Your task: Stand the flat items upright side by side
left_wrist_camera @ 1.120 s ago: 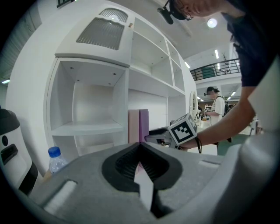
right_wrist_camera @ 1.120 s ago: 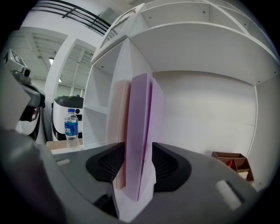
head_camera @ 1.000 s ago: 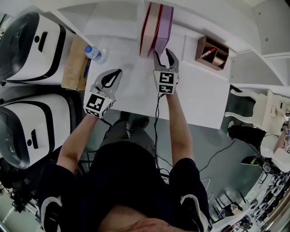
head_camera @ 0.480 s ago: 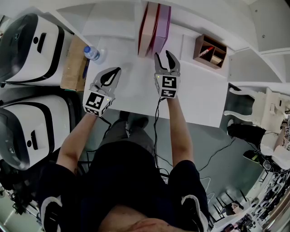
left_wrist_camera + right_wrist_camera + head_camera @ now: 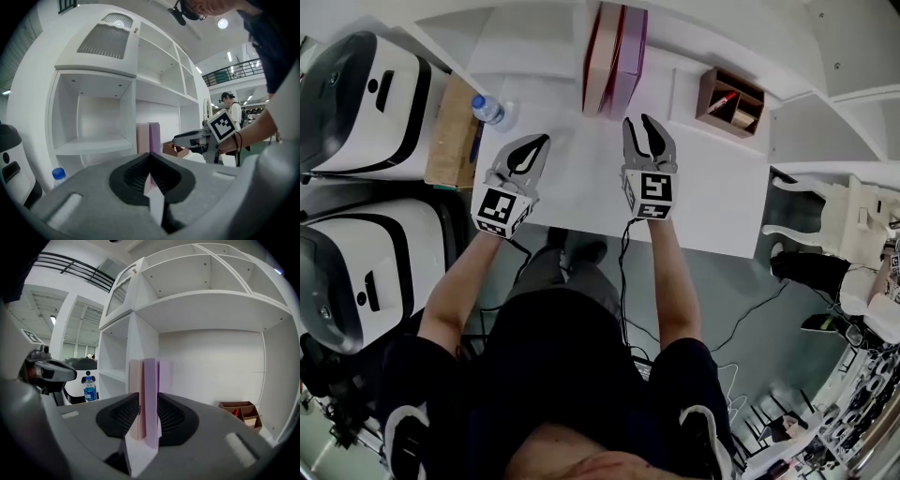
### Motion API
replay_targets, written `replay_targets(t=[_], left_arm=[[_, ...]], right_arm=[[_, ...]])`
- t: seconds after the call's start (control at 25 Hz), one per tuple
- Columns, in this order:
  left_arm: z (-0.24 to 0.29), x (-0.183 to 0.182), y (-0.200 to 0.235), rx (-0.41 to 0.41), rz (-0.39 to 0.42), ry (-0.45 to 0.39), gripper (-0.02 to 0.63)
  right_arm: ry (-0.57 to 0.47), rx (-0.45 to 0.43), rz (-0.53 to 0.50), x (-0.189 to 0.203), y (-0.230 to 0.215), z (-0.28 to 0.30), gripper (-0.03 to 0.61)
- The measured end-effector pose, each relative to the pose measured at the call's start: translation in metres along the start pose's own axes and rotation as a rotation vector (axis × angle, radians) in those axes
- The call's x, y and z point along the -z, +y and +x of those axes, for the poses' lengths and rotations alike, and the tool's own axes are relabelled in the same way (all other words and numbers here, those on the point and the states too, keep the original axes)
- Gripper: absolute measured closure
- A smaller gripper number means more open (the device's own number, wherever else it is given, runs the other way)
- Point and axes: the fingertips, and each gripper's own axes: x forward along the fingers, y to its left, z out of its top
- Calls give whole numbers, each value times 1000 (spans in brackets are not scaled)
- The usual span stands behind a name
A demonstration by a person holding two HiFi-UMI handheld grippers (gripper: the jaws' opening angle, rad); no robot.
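Holding red pen (image 5: pixel 724 97): organizer (image 5: pixel 707 92) | books (image 5: pixel 614 56) upright | left gripper (image 5: pixel 541 141) together | right gripper (image 5: pixel 640 122) apart, closing, empty

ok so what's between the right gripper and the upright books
Only bare white desk, seen in the head view. The right gripper, jaws empty and just closing further, stands clear of the two upright books.

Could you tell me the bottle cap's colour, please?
Blue cap; left gripper view shows it best.

I see a smooth white table (image 5: pixel 572 178), a pink flat item (image 5: pixel 602 58) and a purple flat item (image 5: pixel 634 54) with matt covers, a small brown wooden box (image 5: pixel 709 92) and a clear shiny plastic bottle (image 5: pixel 490 110) with a blue cap.
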Motion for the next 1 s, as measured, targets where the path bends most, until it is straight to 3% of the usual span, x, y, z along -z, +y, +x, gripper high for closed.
replay_targets(t=[0.4,0.56,0.84,1.0], left_arm=[[-9,-25,-10,-15,37,-28,612],[-13,-27,-12,-14,67,-41,612],[-29,-52,-23,-3,126,-76,612],[-38,-71,-36,11,116,-144,612]], right_arm=[[-3,38,44,-24,-1,-54,503],[-19,79,31,-29,-4,-72,571],[-40,128,44,-43,-3,-113,578],[-44,149,54,-48,-1,-138,578]])
